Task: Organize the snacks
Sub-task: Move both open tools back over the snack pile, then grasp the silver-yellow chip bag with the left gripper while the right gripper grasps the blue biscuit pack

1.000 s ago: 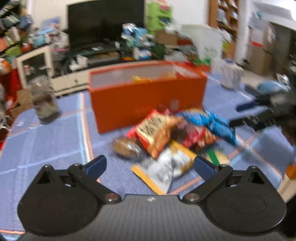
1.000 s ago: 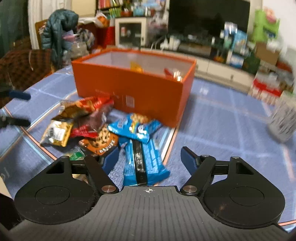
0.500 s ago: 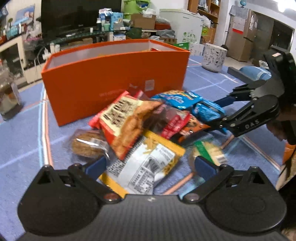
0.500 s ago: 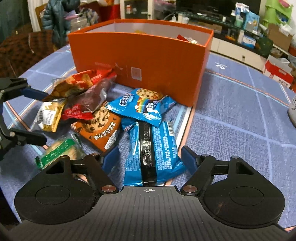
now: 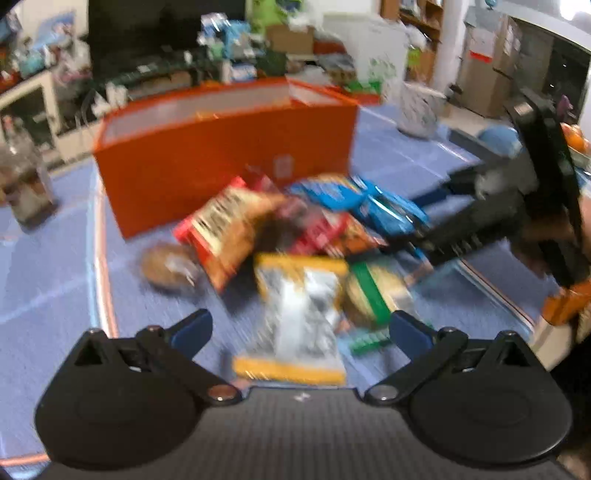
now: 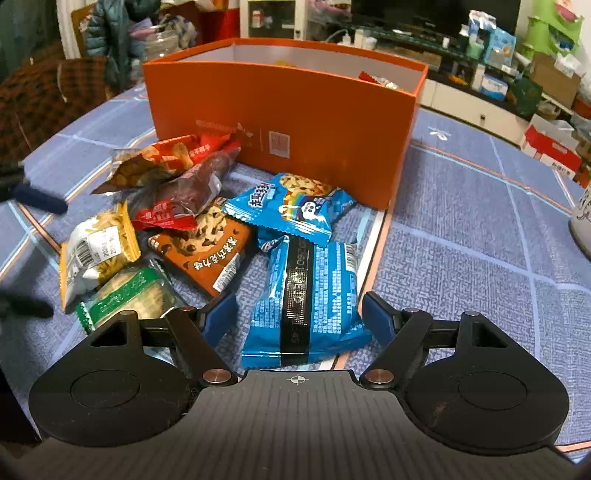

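the yellow packet point(image 6: 98, 243) label reads "2024", the rest unclear.

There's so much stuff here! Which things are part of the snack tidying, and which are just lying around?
Part of the job:
orange box
snack packets
left gripper
right gripper

Just lying about:
television
white cup
jar
jacket

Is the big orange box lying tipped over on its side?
No, the big orange cardboard box stands upright on the blue mat, with its open top facing up behind the pile of snack packets.
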`<state>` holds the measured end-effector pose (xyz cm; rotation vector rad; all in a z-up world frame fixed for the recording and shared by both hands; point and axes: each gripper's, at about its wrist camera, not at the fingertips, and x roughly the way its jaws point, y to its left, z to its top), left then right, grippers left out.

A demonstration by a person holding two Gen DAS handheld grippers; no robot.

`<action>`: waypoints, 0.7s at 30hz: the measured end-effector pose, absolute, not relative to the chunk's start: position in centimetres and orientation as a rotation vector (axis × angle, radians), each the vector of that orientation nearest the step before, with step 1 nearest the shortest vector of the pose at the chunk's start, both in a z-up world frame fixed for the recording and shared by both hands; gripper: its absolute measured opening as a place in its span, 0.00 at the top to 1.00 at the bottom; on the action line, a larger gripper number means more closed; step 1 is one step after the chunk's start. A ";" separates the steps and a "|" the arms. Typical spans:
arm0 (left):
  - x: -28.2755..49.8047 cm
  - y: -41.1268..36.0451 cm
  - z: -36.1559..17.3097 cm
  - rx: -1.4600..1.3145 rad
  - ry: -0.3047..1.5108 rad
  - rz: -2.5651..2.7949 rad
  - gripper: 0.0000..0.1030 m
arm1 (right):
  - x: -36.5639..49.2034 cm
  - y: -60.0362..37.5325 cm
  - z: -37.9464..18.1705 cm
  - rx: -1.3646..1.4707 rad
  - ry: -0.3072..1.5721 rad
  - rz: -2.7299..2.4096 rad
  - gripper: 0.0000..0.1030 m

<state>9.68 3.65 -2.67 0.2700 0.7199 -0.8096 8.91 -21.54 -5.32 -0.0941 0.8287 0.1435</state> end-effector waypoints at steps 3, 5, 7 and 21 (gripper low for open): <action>10.5 3.2 -2.8 0.280 0.708 -0.774 0.02 | 9.0 -21.8 -5.5 -0.078 0.826 0.142 0.37; 11.0 2.7 -2.8 0.317 0.706 -0.738 0.03 | 9.0 -21.8 -5.5 -0.076 0.824 0.142 0.38; 11.0 2.3 -2.8 0.366 0.693 -0.716 0.09 | 9.0 -22.0 -5.5 -0.072 0.826 0.136 0.38; 10.8 1.7 -3.2 0.320 0.739 -0.761 0.13 | 9.0 -22.2 -5.4 -0.053 0.847 0.125 0.36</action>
